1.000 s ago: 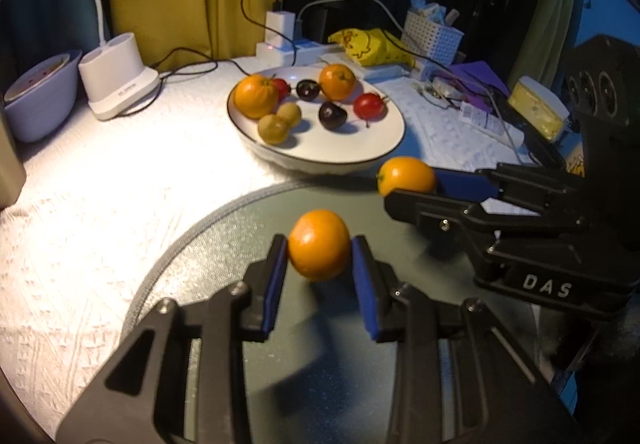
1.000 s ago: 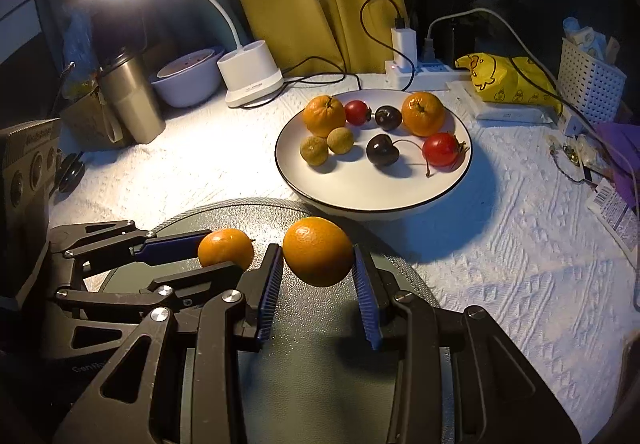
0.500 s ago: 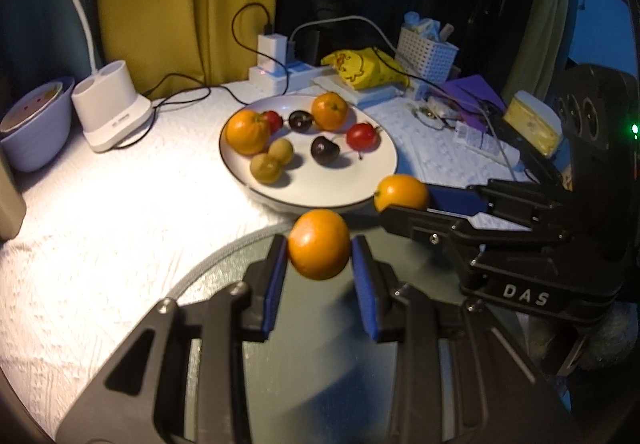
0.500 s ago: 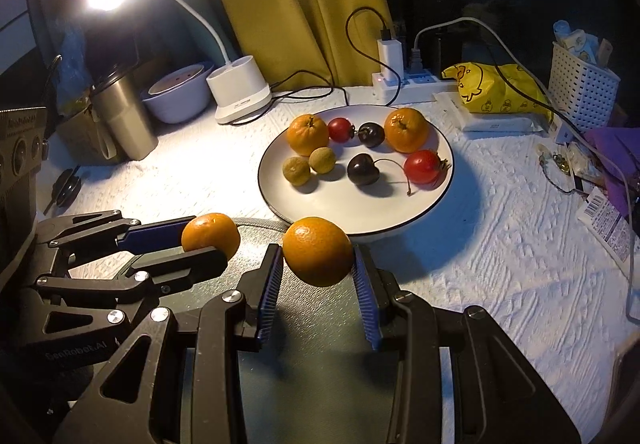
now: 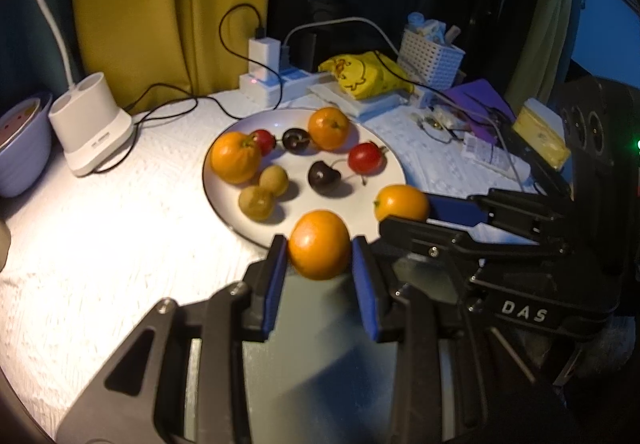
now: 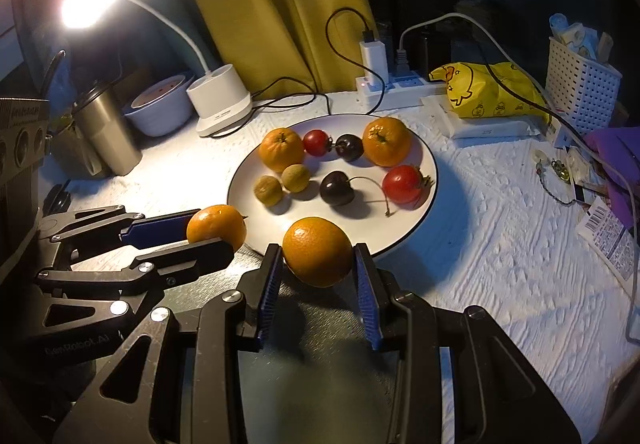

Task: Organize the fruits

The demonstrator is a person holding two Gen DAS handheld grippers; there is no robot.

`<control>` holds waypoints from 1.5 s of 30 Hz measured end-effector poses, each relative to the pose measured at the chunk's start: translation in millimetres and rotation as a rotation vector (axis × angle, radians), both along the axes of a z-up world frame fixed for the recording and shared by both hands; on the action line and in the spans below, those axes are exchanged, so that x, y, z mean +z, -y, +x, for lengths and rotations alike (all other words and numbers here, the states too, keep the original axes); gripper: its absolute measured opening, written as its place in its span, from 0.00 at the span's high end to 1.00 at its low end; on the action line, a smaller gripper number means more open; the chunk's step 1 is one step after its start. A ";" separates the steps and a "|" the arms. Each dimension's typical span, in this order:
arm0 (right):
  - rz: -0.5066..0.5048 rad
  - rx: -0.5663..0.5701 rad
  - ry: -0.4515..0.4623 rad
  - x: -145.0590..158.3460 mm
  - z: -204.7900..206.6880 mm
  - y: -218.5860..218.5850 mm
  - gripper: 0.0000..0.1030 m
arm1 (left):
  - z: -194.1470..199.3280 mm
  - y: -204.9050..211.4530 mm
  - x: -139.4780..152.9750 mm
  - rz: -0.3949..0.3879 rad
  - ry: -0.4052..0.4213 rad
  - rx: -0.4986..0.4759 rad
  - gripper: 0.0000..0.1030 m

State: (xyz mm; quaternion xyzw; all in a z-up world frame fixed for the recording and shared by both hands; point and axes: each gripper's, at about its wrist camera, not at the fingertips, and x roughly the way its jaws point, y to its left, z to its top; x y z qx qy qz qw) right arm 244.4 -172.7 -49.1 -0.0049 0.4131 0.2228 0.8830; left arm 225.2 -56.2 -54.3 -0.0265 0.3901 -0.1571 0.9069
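My left gripper (image 5: 320, 256) is shut on an orange (image 5: 319, 250), held above the near rim of the white plate (image 5: 384, 159). My right gripper (image 6: 318, 256) is shut on another orange (image 6: 317, 251), also at the plate's (image 6: 430, 179) near rim. Each gripper shows in the other's view, the right one (image 5: 404, 207) to the right, the left one (image 6: 218, 232) to the left. The plate holds two oranges (image 6: 281, 149) (image 6: 386, 141), two red tomatoes (image 6: 402, 183), two dark cherries (image 6: 337, 187) and two small green-brown fruits (image 6: 269, 189).
A dark round mat (image 6: 320, 372) lies under both grippers. A lamp base (image 6: 222, 99), a steel cup (image 6: 106, 131) and a bowl (image 6: 158, 109) stand at the back left. A power strip (image 6: 394, 85), yellow bag (image 6: 488, 91) and white basket (image 6: 582, 85) stand behind and right.
Both grippers have moved forward from over the dark mat toward the plate, each carrying its orange, and now reach the plate's near rim.
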 end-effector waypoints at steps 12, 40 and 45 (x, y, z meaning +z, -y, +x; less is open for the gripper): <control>-0.010 -0.004 -0.004 -9.5 27.2 4.6 0.63 | 29.9 2.8 -15.0 -0.003 -0.038 0.003 0.67; -0.038 -0.024 0.030 4.7 7.2 4.3 0.63 | -0.6 -5.0 11.6 -0.022 0.015 0.042 0.59; -0.039 -0.025 0.043 12.8 -5.0 2.8 0.63 | -15.5 -7.1 20.3 -0.022 0.037 0.050 0.58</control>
